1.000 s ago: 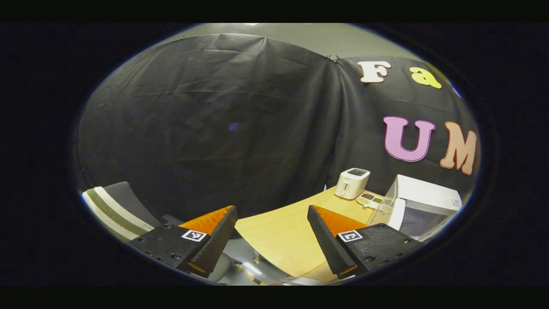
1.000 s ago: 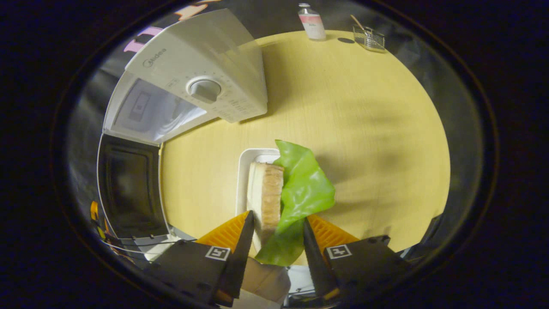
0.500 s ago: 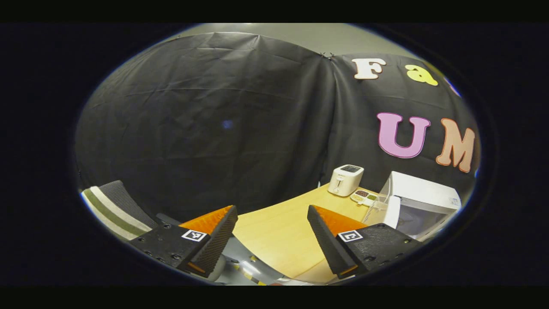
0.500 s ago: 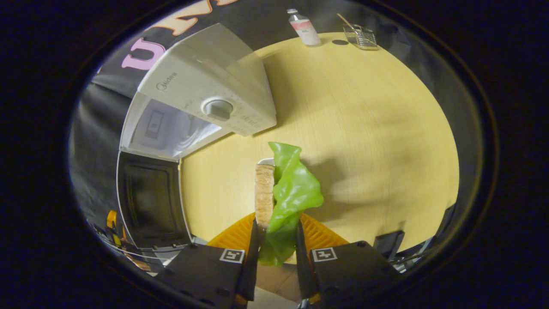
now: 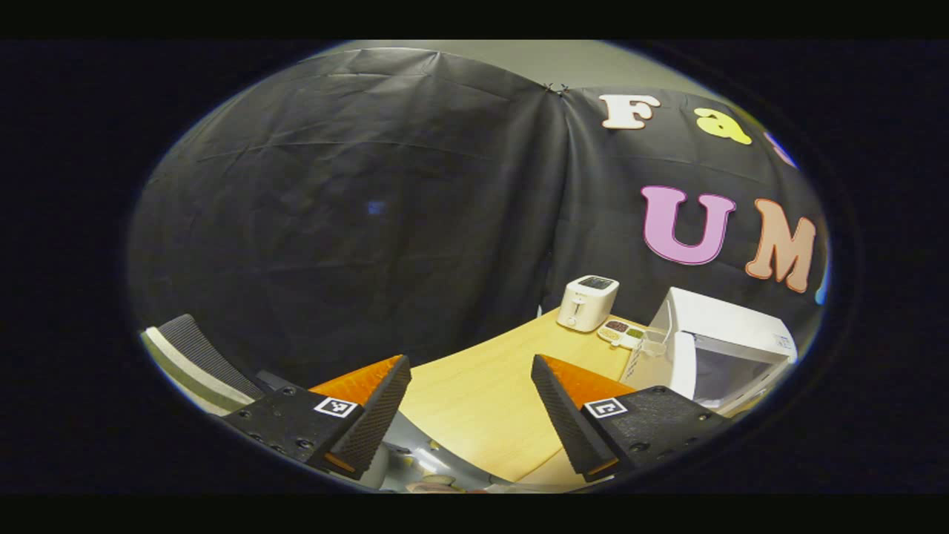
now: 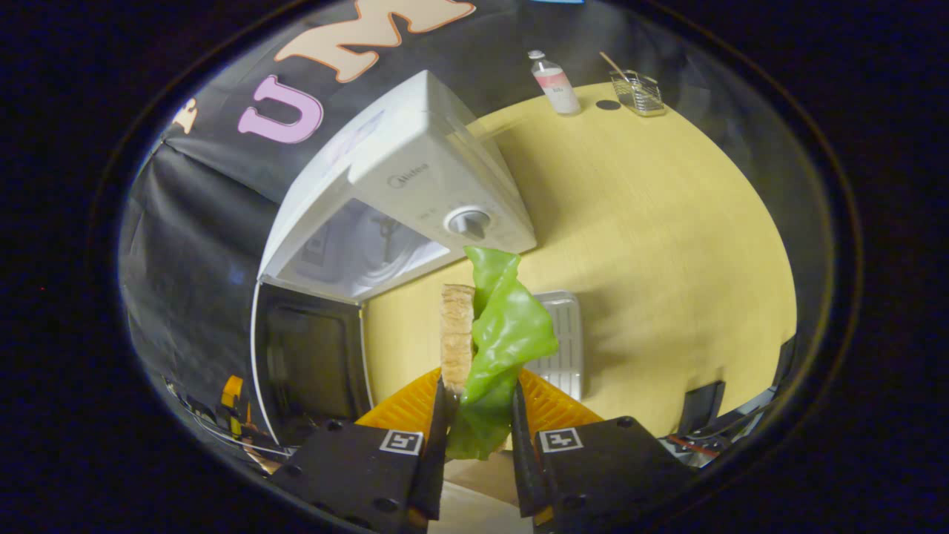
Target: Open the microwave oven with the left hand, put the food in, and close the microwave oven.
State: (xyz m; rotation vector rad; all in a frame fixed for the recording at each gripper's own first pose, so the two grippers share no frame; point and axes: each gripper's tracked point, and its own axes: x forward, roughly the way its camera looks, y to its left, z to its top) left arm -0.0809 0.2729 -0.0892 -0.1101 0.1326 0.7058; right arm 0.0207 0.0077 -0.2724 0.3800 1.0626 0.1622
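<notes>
Since the frame before, the right gripper (image 6: 477,415) had lifted the food clear of the white tray (image 6: 560,343), which now sat bare on the table (image 6: 667,245) just behind it. Its jaws were clamped on the slice of toast (image 6: 457,337) and the green lettuce leaf (image 6: 502,334), both held upright above the wood. Just past them was the white microwave (image 6: 415,185), its door (image 6: 311,363) swung wide open and the cavity (image 6: 363,248) exposed. A bottle (image 6: 556,81) and a wire basket (image 6: 641,93) stood at the far edge. Over on the other side, the left gripper (image 5: 471,411) hung with jaws apart, holding nothing, near the table edge, with a toaster (image 5: 587,302) and a small seasoning tray (image 5: 621,333) beyond it
</notes>
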